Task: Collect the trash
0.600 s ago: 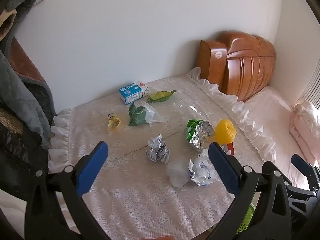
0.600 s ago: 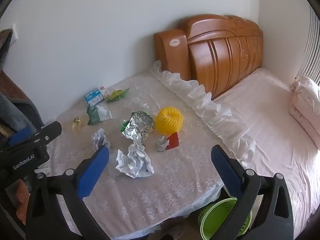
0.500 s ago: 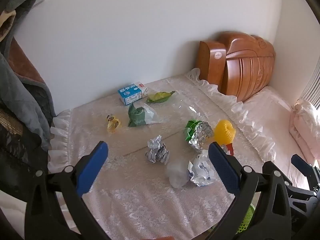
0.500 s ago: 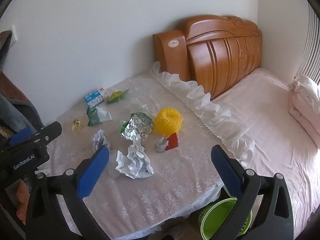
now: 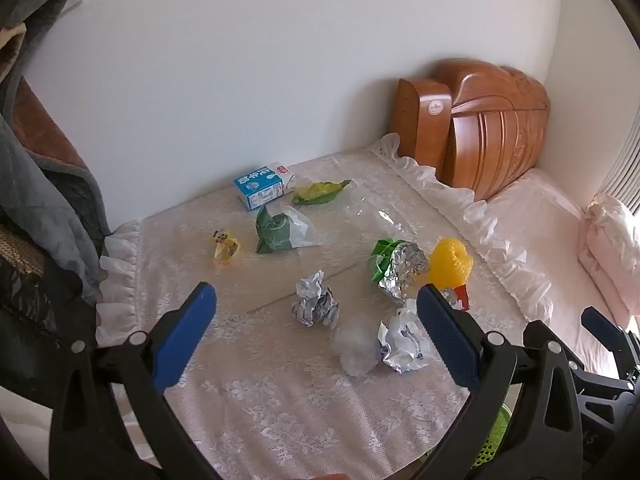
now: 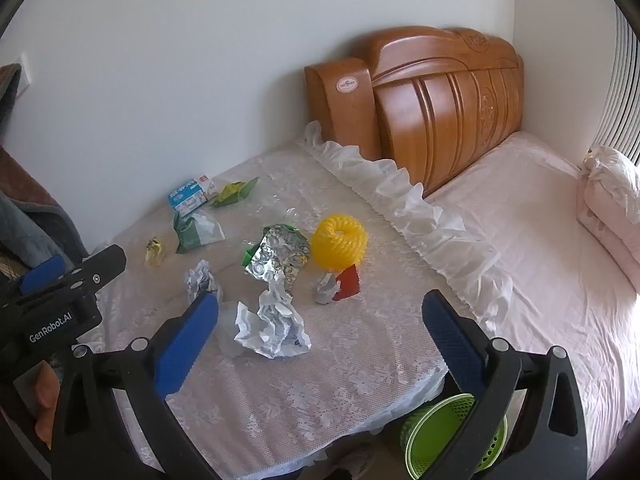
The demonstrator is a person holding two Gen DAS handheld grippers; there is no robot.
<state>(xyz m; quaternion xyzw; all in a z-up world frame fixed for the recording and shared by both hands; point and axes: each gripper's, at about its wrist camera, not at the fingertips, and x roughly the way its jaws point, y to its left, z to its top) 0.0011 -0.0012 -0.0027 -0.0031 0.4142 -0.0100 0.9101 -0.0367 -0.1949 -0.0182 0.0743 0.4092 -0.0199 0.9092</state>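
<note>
Both tongs hang over the near edge of the table with their blue pads spread wide and nothing between them. The left gripper (image 5: pixel 316 330) tilts down toward a crumpled ball of printed paper (image 5: pixel 316 300), with a cloudy lump of clear plastic (image 5: pixel 356 346) and a larger crumpled white sheet (image 5: pixel 404 340) a little to its right. The right gripper (image 6: pixel 320 328) hovers above that same white sheet (image 6: pixel 272 328), none of it touched.

The trash is scattered over a lace tablecloth (image 6: pixel 340 368) with a frilled edge. Past the white sheet lies a silver foil wrapper with a green lining (image 6: pixel 280 256), and just beside it a yellow ribbed foam sleeve (image 6: pixel 340 240). In front of the sleeve sit a small grey scrap (image 6: pixel 325 290) and a red piece (image 6: pixel 348 284), touching each other. Farther back are a green and white bag (image 5: pixel 280 228), a small yellow wrapper (image 5: pixel 226 244), a green-yellow packet (image 5: pixel 320 192) and, nearest the wall, a blue and white carton (image 5: pixel 264 188) lying flat.

Below the table's near right corner stands a green mesh basket (image 6: pixel 436 440), partly hidden behind the right tong's arm. Beyond the table is a bed with pink sheets (image 6: pixel 540 240) and a carved wooden headboard (image 6: pixel 440 92)
</note>
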